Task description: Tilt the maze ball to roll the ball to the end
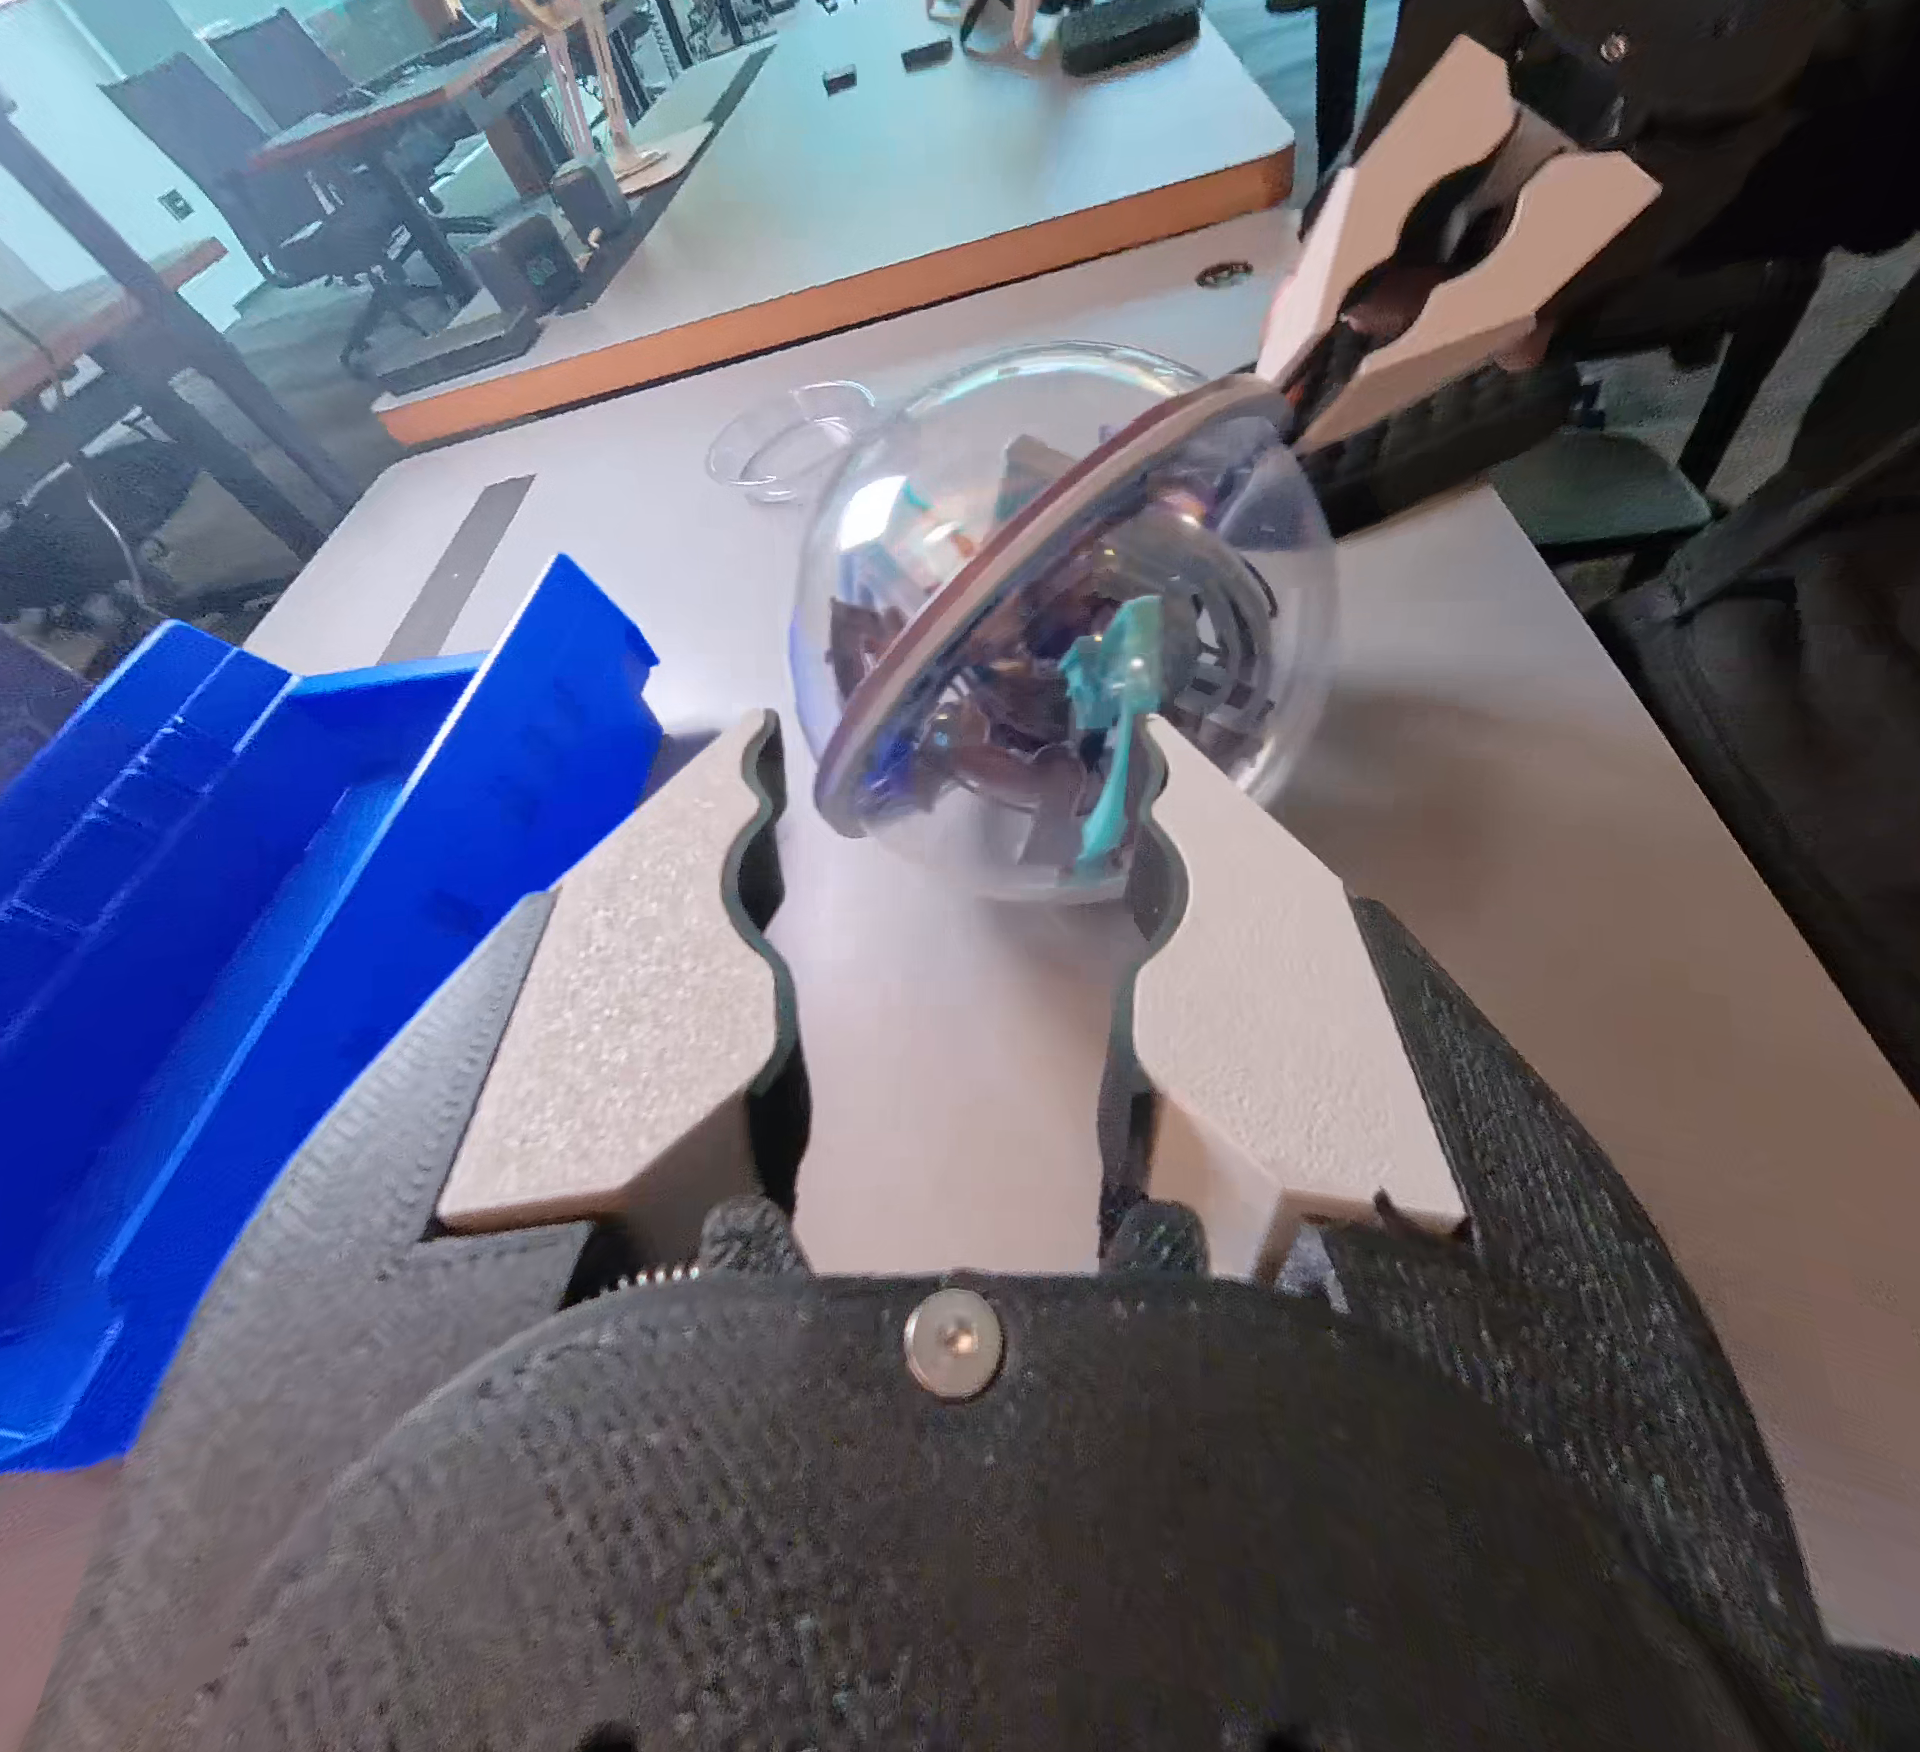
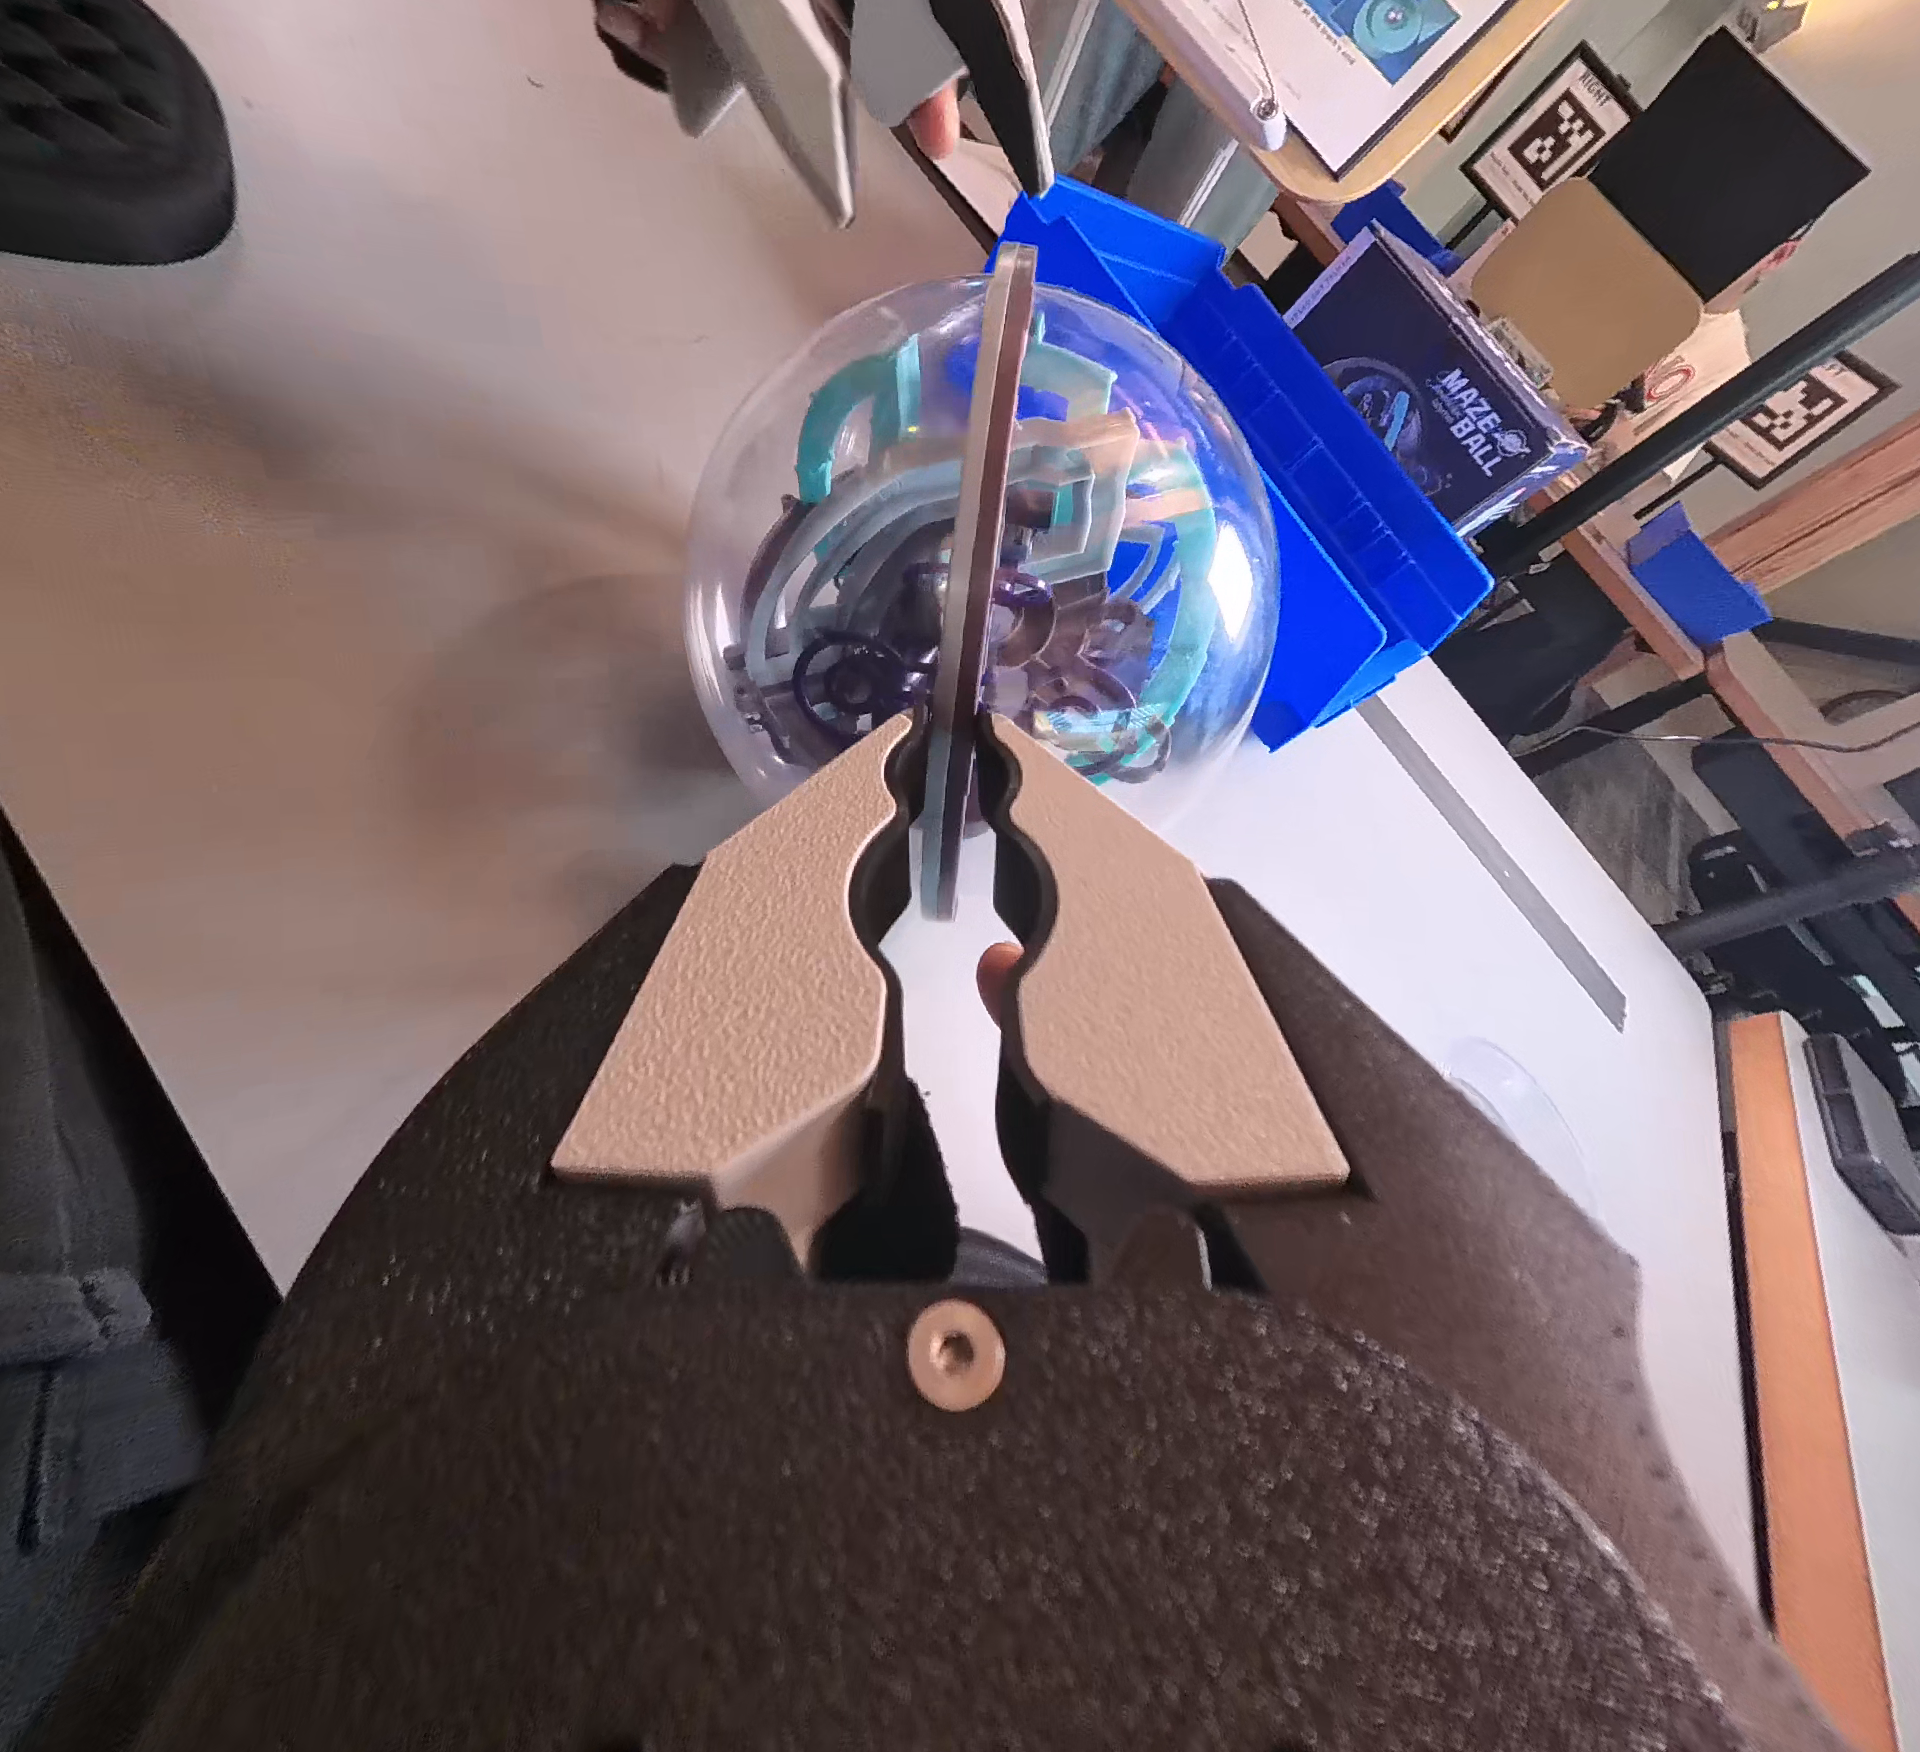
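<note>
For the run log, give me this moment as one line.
right gripper: shut on maze ball rim | left gripper: open, beside ball | bin: left

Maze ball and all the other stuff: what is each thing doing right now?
Maze ball: sealed, tilted, held by its flat ring.
Right gripper: shut on the ring's edge.
Left gripper: open, holding nothing, near the ball.
Blue bin: open on top, on the table beside the ball.
Clear stand: on the table behind the ball, nothing on it.
</note>
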A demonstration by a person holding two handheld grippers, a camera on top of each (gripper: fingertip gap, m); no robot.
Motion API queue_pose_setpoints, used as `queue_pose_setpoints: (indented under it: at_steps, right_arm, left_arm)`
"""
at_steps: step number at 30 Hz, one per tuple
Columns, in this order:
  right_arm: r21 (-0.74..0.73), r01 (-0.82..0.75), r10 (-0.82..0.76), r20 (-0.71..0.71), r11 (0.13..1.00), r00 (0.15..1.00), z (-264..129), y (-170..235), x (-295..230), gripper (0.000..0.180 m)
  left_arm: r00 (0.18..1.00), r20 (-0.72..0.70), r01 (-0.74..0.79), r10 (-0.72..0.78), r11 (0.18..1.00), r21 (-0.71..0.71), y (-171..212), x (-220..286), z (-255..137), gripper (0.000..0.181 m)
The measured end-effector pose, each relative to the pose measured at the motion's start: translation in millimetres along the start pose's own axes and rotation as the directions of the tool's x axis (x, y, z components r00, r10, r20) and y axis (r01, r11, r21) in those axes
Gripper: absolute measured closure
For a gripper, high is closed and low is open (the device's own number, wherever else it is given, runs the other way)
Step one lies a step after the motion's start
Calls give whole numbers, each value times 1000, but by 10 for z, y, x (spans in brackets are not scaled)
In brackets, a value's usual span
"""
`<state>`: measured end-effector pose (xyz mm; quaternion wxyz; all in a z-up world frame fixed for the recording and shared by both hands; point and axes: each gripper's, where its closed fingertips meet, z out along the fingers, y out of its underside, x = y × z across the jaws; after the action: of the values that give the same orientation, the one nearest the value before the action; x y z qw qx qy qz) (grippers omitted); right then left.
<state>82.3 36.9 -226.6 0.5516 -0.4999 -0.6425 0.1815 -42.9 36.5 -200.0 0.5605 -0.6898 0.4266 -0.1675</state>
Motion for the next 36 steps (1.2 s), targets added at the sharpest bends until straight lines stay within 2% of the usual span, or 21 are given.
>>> queue_pose_setpoints:
  at_steps: [5,12,25,29,36]
  right_arm:
    - [1,-15,15,21,1000,1000,12,34,15,173]
    - [1,-56,56,82,998,995,64,-20,57,173]
    - [-2,-49,49,164,999,985,151,-76,128,173]
    - [-8,-44,45,193,999,980,163,-73,163,173]
    - [6,-27,25,272,1000,962,148,-105,182,173]
  left_arm:
    - [998,-44,37,-36,999,32,36,-125,69,126]
    - [981,-177,79,-74,997,21,137,-12,179,141]
    - [988,-125,95,-91,995,27,168,-193,113,139]
    - [979,-176,110,-104,994,22,195,-148,132,142]
    - [980,-174,97,-91,995,29,198,-145,126,152]
